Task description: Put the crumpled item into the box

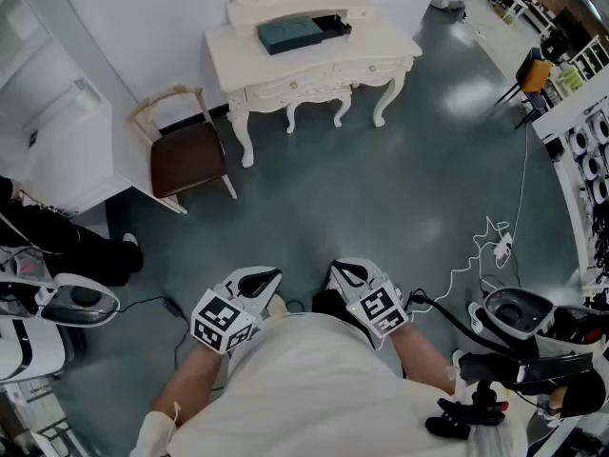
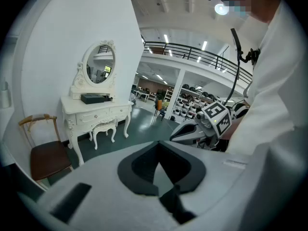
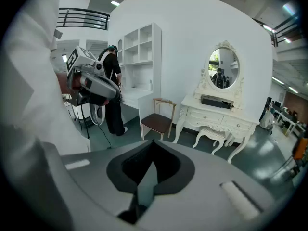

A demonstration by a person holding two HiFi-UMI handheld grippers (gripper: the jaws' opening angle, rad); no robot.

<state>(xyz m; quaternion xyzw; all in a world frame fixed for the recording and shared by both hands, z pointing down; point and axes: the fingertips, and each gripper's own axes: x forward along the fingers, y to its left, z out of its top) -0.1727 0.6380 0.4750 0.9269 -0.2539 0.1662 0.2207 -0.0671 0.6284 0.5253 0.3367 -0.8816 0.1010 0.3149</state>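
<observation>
left white-and-grey claw (image 1: 269, 284) is clenched on nothing, low by the person (image 1: 314, 388), well short of the white carved dressing desk (image 1: 381, 44); my guess, nothing's in reach yet; flat dark teal box (image 1: 290, 34) sits on that desk; right white-and-grey claw (image 1: 341, 274) clenched, empty too; crumpled item shows nowhere; gripper views show the oval mirror (image 3: 224, 70) above the desk, head view mostly crops it

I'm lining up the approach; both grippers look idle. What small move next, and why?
Probably step toward the white carved dressing table: the dark flat box lies on it, far across the grey-green floor, and left gripper and right gripper are shut and empty. No crumpled item shows.
</observation>
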